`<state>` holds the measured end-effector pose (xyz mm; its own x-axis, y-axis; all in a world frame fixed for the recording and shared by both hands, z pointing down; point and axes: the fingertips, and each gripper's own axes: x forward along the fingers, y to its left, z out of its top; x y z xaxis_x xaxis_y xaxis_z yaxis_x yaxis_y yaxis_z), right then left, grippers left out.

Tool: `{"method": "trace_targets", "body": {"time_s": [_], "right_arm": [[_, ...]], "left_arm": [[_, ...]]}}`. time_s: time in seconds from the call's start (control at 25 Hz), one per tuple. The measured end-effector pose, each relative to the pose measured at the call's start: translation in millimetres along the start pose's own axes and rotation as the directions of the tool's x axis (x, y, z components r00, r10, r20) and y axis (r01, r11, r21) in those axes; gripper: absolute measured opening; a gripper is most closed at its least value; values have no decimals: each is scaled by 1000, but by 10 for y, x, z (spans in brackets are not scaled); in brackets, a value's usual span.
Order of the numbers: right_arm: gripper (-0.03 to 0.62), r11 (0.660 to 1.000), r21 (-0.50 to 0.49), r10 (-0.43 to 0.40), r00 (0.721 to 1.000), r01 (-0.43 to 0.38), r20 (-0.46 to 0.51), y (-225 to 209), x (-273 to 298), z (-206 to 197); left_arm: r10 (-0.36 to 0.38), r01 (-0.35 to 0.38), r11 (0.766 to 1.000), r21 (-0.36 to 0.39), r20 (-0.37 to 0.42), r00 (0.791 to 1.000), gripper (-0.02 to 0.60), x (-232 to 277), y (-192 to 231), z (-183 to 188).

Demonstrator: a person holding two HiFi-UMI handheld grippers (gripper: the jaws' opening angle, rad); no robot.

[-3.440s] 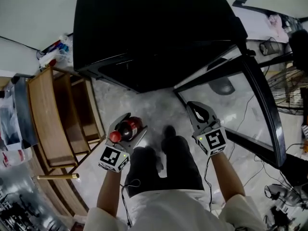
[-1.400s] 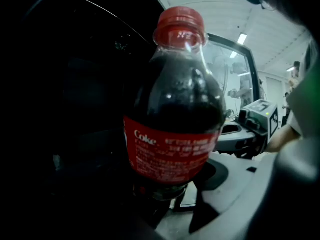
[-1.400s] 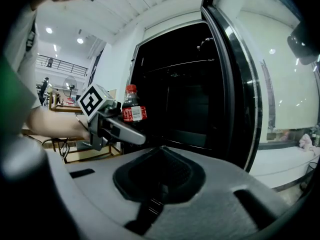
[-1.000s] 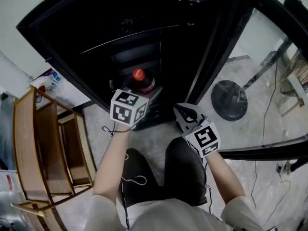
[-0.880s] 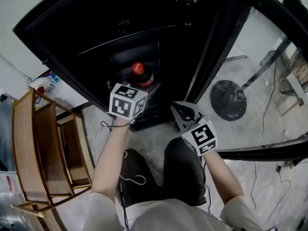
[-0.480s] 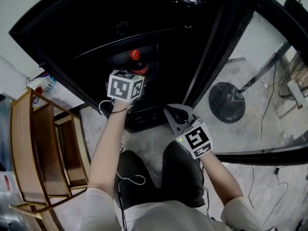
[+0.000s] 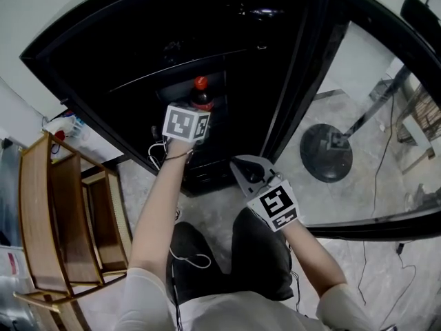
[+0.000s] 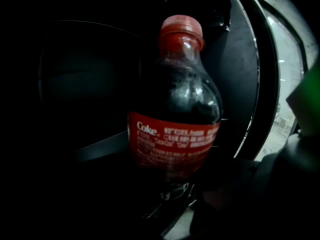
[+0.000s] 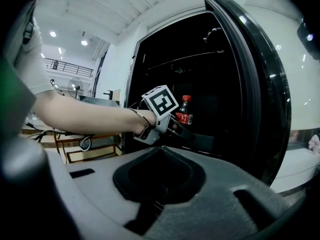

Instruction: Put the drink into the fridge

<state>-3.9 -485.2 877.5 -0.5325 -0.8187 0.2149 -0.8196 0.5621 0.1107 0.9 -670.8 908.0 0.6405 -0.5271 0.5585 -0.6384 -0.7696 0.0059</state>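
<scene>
The drink is a dark cola bottle [image 7: 201, 95] with a red cap and red label. It stands upright in my left gripper [image 7: 196, 113], which is shut on its lower body. The bottle [image 8: 175, 114] fills the left gripper view, inside the black fridge [image 7: 227, 40], just above a dark shelf [image 8: 100, 146]. The jaws themselves are lost in the dark there. From the right gripper view I see the bottle [image 9: 184, 111] past the fridge's opening. My right gripper [image 7: 249, 172] hangs lower, in front of the fridge, shut and empty.
The fridge's glass door [image 7: 365, 67] stands open on the right. A wooden rack [image 7: 69, 205] stands to the left of the fridge. A round stand base [image 7: 327, 154] and cables lie on the floor behind the door. The person's legs are below.
My left gripper has lifted the bottle from near the floor and pushed it forward into the fridge. My right gripper has drifted slightly left and stayed shut.
</scene>
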Motion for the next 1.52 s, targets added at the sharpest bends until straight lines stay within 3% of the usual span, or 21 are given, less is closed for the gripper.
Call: {"method": "trace_targets", "body": {"time_s": [0.4,0.88,1.08,1.52], "right_arm": [[0,1000,24,-6,1000,7,-21,-9,-7,-126],[1,1000,24,-8,1000,8,-11,-14,-10,-76],[1,1000,18,-3,1000,4,-17,-1,13,-62],[2,1000,14,-4,1000,4,-31,71,55,-43]], "left_arm": [[58,-58,998,-20,0,998,314,42,88,31],[127,-126,992,-14,82,988,341,-61,154,153],[133,-131,991,-26,132,982,342,-198,163,216],[125,-123,992,-25,149,981,344,-321,167,189]]}}
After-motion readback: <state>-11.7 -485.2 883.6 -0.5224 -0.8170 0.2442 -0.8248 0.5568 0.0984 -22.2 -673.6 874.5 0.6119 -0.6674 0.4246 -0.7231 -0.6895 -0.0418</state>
